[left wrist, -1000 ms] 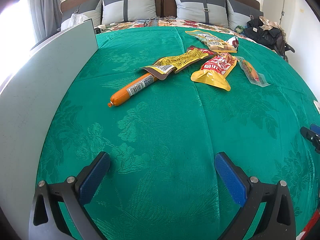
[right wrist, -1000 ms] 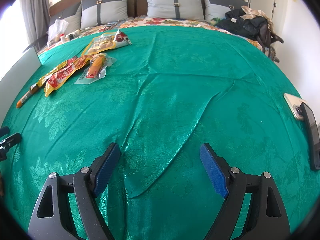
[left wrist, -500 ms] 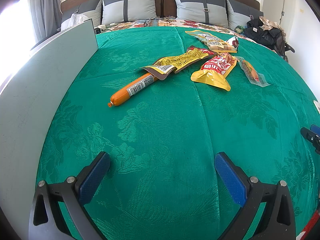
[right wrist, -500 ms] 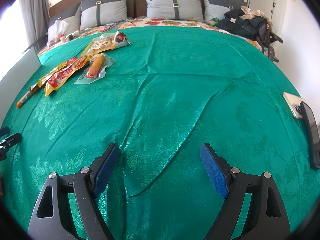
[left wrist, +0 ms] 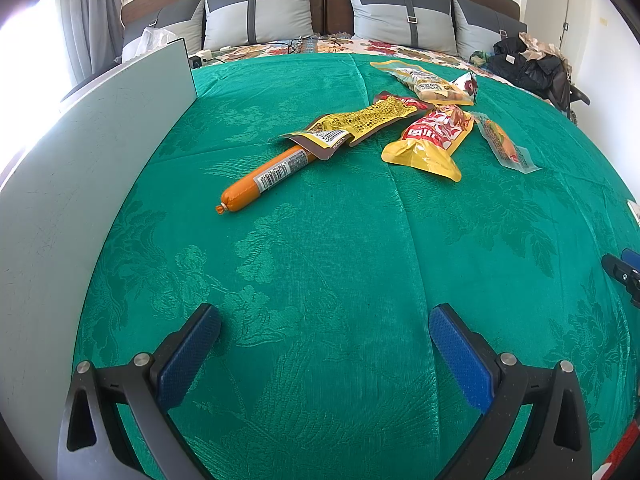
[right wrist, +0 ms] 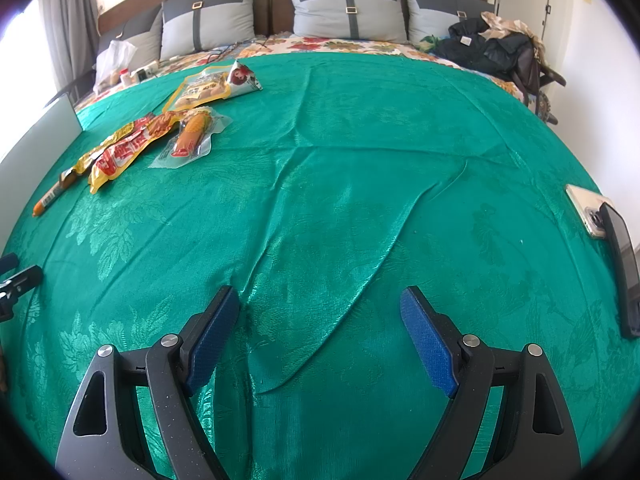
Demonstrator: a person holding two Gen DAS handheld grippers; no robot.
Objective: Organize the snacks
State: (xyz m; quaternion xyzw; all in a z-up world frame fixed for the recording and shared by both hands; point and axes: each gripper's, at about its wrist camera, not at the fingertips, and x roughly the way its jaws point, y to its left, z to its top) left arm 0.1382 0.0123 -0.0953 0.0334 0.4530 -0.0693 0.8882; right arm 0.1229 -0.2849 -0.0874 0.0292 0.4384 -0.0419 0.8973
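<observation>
Several snacks lie on the green bedspread (left wrist: 320, 264). An orange sausage stick (left wrist: 264, 180) is nearest, its far end tucked under a long yellow-and-brown packet (left wrist: 356, 124). To the right sit a yellow-and-red pouch (left wrist: 432, 140), a clear-wrapped corn snack (left wrist: 506, 146) and, farther back, a yellow-edged bag (left wrist: 428, 82). My left gripper (left wrist: 324, 320) stands open over bare cloth, well short of the sausage. My right gripper (right wrist: 320, 300) is open too, over wrinkled cloth, with the snack pile (right wrist: 160, 140) far off at upper left.
A grey-white panel (left wrist: 80, 180) stands along the left edge of the bed. Two phones (right wrist: 600, 220) lie at the right edge. Grey pillows (left wrist: 260, 16) line the headboard, and dark clothes (right wrist: 492, 52) are heaped at the back right.
</observation>
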